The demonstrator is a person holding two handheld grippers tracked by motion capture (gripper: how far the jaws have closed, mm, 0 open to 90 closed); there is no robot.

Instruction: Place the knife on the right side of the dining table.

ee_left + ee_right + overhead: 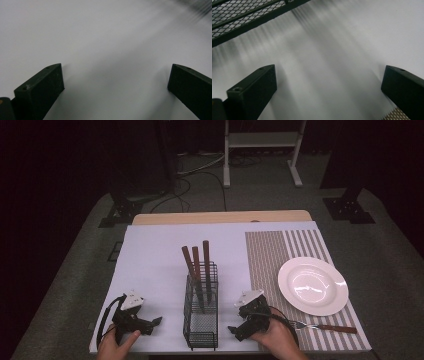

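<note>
A black mesh caddy [201, 305] stands near the table's front middle, with three brown-handled utensils [198, 265] upright in it. A white plate [313, 285] rests on the striped placemat [280, 252] at the right. In front of the plate lies a brown-handled fork [325, 326]. My left gripper [150, 323] sits left of the caddy, held low over the white sheet [105, 37], jaws wide apart and empty. My right gripper [235, 330] is just right of the caddy, also open and empty, with the caddy's mesh [239, 15] at its upper left.
The white sheet [155, 260] covers most of the wooden table [220, 216]. Beyond the table stand a white frame's legs [262, 150], dark stand bases [350, 207] and cables [200, 175] on the grey floor.
</note>
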